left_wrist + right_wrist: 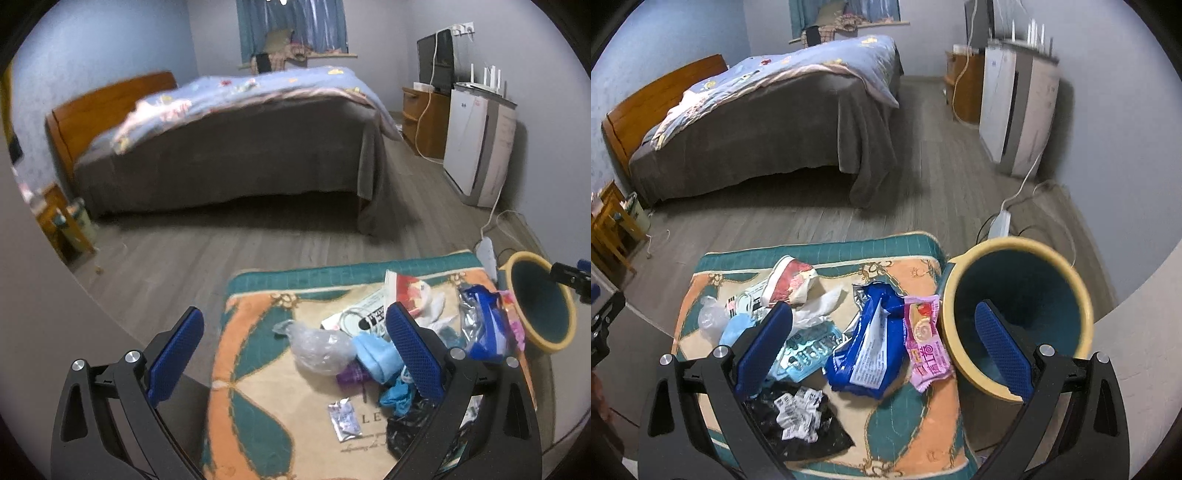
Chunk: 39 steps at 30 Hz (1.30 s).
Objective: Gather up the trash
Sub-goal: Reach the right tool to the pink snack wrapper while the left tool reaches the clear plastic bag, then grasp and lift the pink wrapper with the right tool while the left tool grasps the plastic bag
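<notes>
A pile of trash lies on a patterned mat: a blue wrapper, a pink wrapper, a black bag, a clear plastic bag, a blue face mask and a small silver sachet. A yellow-rimmed bin stands at the mat's right edge; it also shows in the left wrist view. My left gripper is open and empty above the mat's left part. My right gripper is open and empty above the blue wrapper, its right finger in front of the bin.
A bed with a grey cover stands across the wood floor. A white cabinet stands by the right wall. A power strip with cables lies on the floor behind the bin. A small wooden stool is at the left.
</notes>
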Tool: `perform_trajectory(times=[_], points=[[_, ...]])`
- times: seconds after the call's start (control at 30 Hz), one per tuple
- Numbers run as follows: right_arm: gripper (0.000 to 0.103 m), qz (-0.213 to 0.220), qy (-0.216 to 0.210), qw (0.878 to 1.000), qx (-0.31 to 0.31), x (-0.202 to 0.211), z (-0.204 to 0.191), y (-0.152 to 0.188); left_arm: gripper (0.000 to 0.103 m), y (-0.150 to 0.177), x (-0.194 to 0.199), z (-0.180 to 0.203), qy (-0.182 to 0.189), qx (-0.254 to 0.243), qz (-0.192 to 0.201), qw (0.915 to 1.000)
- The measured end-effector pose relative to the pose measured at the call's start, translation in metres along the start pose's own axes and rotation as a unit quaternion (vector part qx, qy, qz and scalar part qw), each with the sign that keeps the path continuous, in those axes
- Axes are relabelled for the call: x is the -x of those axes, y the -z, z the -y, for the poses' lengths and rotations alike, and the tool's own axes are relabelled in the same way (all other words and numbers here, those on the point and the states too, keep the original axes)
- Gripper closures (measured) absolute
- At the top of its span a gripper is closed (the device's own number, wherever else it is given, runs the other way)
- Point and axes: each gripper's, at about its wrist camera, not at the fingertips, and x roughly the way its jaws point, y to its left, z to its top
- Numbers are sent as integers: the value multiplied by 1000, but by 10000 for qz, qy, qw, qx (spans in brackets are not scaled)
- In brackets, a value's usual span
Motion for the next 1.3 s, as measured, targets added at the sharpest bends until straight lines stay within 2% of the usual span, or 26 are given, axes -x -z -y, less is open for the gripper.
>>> perform_trajectory(times=[0.23, 0.4, 0.53, 0.63, 0.67, 0.8, 0.83, 0.87, 0.97, 1.13, 1.3], points=[[6, -298, 52, 9990, -344, -50, 43, -9, 5, 9, -53, 1, -13, -212, -527, 9984], [8, -552, 147, 9983, -123, -78, 43, -4, 8, 17, -91, 9, -68, -268, -763, 9967], [26, -900, 145, 9957, 159, -103, 33, 6, 11, 26, -119, 15, -13, -235, -1063, 9941], [40, -1224, 114, 9920, 292, -121, 27, 16, 24, 34, -137, 20, 31, -302, -1330, 9907], [50, -1334, 161, 9904, 334, -126, 27, 19, 31, 36, -142, 21, 34, -326, -1424, 9893], [66, -1648, 234, 9853, 395, -142, 28, 31, 46, 50, -156, 23, 134, -422, -1764, 9833], [74, -1675, 337, 9838, 535, -145, 26, 33, 52, 51, -158, 24, 138, -450, -1815, 9823], [86, -1687, 394, 9829, 621, -146, 26, 34, 60, 54, -160, 24, 125, -493, -1881, 9808], [103, -1681, 434, 9835, 515, -144, 32, 32, 76, 54, -157, 20, 227, -417, -1840, 9818], [103, -1440, 291, 9883, 407, -126, 39, 24, 88, 44, -138, 16, 231, -407, -1449, 9883], [103, -1213, 36, 9926, 102, -101, 50, 13, 89, 29, -103, 14, 298, -416, -832, 9952]])
